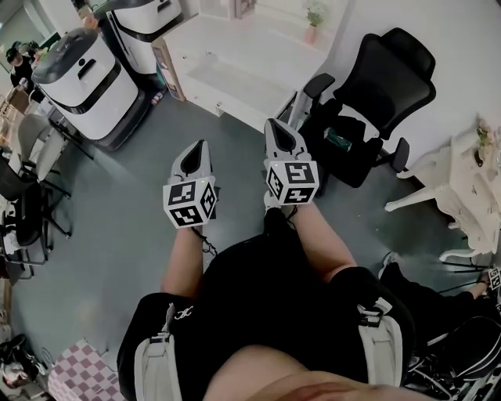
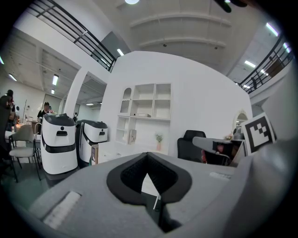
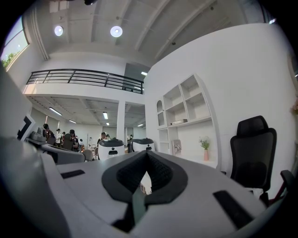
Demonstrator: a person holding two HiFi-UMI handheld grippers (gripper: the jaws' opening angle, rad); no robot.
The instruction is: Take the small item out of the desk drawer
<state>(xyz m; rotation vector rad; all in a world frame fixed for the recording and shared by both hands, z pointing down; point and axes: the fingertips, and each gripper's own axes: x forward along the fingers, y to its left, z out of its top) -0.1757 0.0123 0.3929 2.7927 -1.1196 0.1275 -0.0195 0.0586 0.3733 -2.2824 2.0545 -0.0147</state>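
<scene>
Above the person's legs (image 1: pixel 184 262), the left claw (image 1: pixel 200 150) and the right claw (image 1: pixel 274 129) are held side by side, near each other but apart, both aimed forward over the grey floor (image 1: pixel 117 227). Each claw is seen shut in its own gripper view: the dark pads are brought together at the tips, only a small triangular gap is left behind them, and nothing is gripped. A marker cube (image 1: pixel 189 202) is carried at the rear of the left claw, and another is seen on the right one.

Just ahead and to the right of the right claw, a black office chair (image 1: pixel 383 86) is placed on the floor. Beyond it, a long white tabletop (image 1: pixel 235 63) is set against the white wall, and a small potted plant (image 1: pixel 315 17) is stood on its far end. Open white shelves (image 2: pixel 145 108) are seen on the wall above that tabletop in the left gripper view. Further left, two white-and-black machines (image 1: pixel 82 74) are parked next to each other.

Where the small item lies cannot be told: no drawer is made out in any view.
</scene>
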